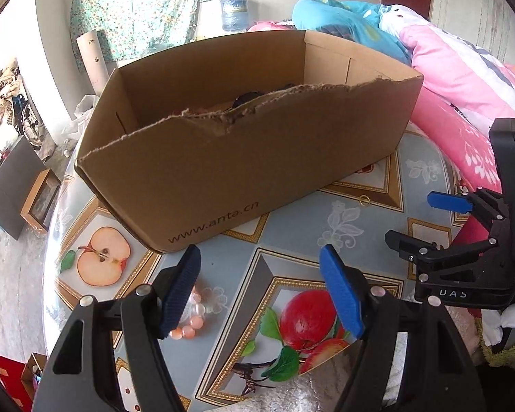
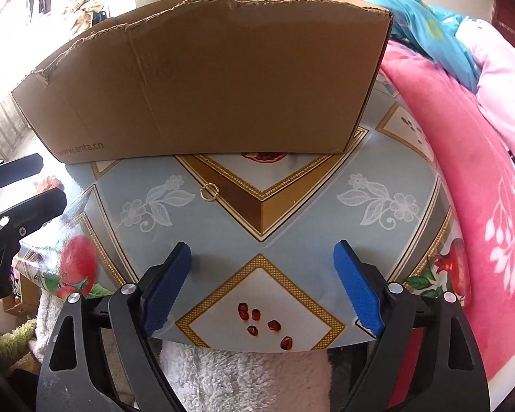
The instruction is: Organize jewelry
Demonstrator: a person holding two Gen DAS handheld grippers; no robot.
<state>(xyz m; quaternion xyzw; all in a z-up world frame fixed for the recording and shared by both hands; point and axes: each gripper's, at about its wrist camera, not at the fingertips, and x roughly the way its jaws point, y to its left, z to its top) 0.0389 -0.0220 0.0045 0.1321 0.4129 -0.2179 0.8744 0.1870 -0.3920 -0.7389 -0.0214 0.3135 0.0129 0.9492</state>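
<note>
A torn cardboard box (image 1: 243, 158) stands on the fruit-patterned table (image 1: 292, 226); dark jewelry pieces (image 1: 247, 99) show inside it. A pink bead bracelet (image 1: 193, 326) lies on the table, partly hidden behind the left finger of my left gripper (image 1: 261, 295), which hovers open with nothing gripped. A small gold ring (image 2: 209, 192) lies in front of the box (image 2: 206, 79), also seen as the ring (image 1: 364, 201) in the left wrist view. My right gripper (image 2: 262, 286) is open over the table's near edge, short of the ring, with nothing between its jaws.
A pink blanket (image 2: 463, 178) and blue bedding (image 1: 346, 17) crowd the table's right side. A white towel (image 2: 230, 377) hangs below the near edge. On the left the table (image 2: 292, 213) drops off to the floor, where a framed picture (image 1: 41, 202) lies.
</note>
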